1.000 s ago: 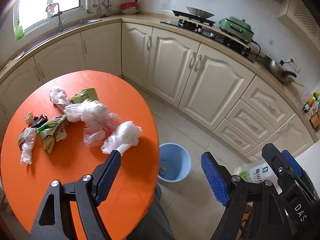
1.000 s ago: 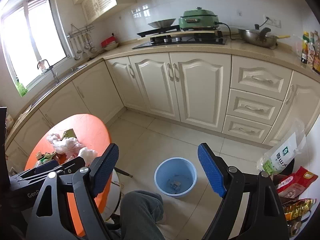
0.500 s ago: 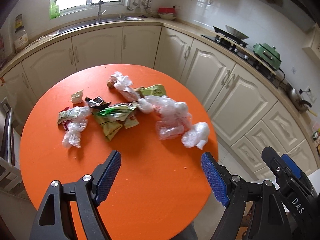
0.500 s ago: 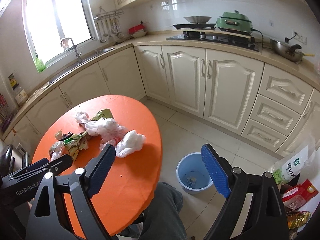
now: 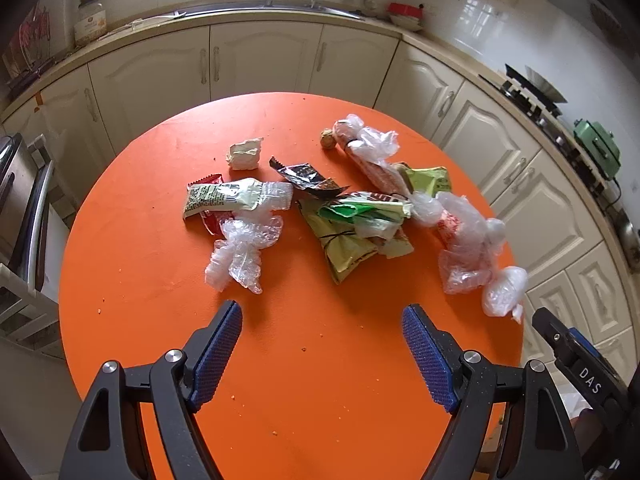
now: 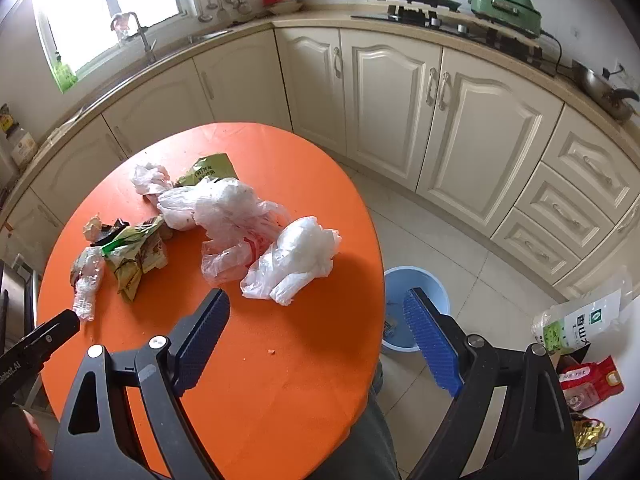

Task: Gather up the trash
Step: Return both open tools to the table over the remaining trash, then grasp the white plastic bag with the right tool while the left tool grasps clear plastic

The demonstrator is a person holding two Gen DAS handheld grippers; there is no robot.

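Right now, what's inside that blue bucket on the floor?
The blue bucket holds a few small scraps of litter at its bottom. The orange table and the right claw cover part of it, so the rest is hidden.

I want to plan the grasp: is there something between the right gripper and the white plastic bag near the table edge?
Nothing visible. The right gripper is open, with only bare orange table before the white plastic bag.

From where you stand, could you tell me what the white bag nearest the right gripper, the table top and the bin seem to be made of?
White bag: thin plastic film, it seems; translucent, crumpled, with soft glossy folds.
Table top: smooth, matte orange surface, probably laminate or painted board; the pictures leave it open.
Bin: likely moulded plastic; uniform pale blue, smooth round rim.
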